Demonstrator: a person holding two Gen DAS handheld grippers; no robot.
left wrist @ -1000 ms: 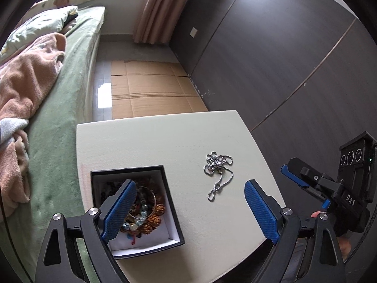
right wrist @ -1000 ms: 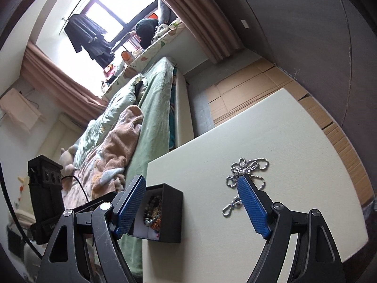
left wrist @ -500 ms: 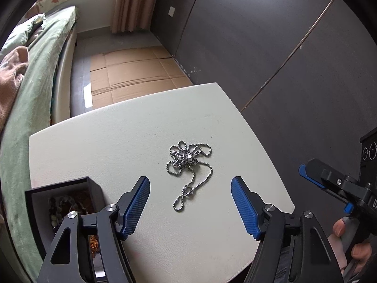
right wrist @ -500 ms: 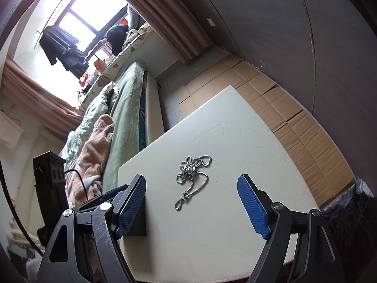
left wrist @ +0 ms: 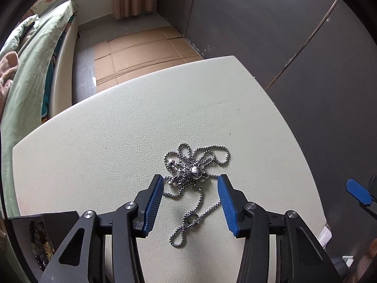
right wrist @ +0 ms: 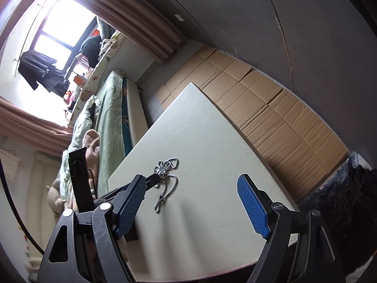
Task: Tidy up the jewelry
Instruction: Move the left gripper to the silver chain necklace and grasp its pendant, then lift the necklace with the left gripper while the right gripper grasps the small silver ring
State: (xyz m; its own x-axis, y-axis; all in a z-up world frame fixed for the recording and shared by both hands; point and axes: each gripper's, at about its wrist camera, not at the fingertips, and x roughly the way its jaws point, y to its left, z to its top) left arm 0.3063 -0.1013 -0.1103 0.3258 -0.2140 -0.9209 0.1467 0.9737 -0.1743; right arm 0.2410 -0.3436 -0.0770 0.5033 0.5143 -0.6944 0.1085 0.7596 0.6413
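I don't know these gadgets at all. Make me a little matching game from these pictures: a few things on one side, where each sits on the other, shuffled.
Things:
1. tangled silver ball-chain necklace
2. black open jewelry box
3. flattened brown cardboard
4. green blanket

Places:
A. on the floor beyond the table
B. on the bed
C. between the left gripper fingers
D. at the table's near left corner

Pairs: 1-C, 2-D, 3-A, 4-B

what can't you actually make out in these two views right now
- Jewelry box, left wrist view: cut off by the lower-left edge and the left claw; its contents are dark and unclear.
- Silver chain necklace, left wrist view: the knot's middle is too tangled to trace a pendant or clasp.
- Necklace in the right wrist view: small, partly behind a black finger.
- Right claw: whether it touches the table cannot be told.
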